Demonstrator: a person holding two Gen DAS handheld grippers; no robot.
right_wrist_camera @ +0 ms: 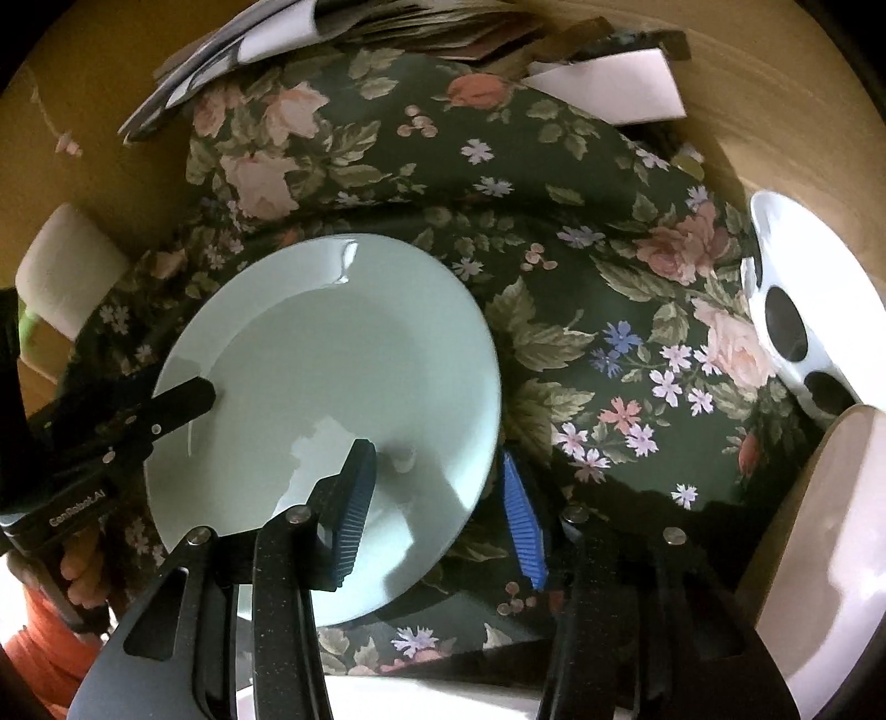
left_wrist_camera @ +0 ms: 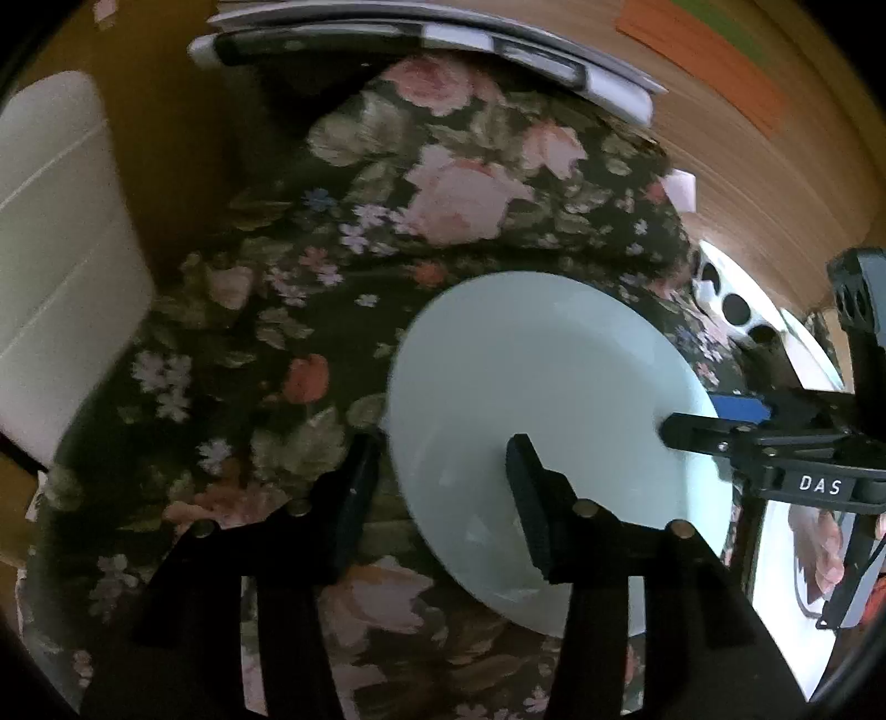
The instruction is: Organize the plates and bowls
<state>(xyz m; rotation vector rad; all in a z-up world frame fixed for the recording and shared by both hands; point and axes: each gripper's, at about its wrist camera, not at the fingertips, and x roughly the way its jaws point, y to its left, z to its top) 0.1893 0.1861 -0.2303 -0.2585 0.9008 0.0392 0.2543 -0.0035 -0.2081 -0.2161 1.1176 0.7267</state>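
Right wrist view showed both grippers' fingers (right_wrist_camera: 354, 498) spread wide astride the plate (right_wrist_camera: 332, 354) (glossy, breakable; best pinched at its rim).

One pale green plate (right_wrist_camera: 326, 399) lies on one dark floral cloth (right_wrist_camera: 554, 183), and two grippers are in view, the left gripper (left_wrist_camera: 443, 487) and the right gripper (right_wrist_camera: 437, 509). One white perforated disc with three dark holes showing (right_wrist_camera: 797, 310) sits at the cloth's edge. One roll of white paper (right_wrist_camera: 66, 266) stands at the side, and one white sheet of paper (right_wrist_camera: 620, 88) lies at the far end, beside a pile of printed papers too blurred to count (right_wrist_camera: 232, 50)
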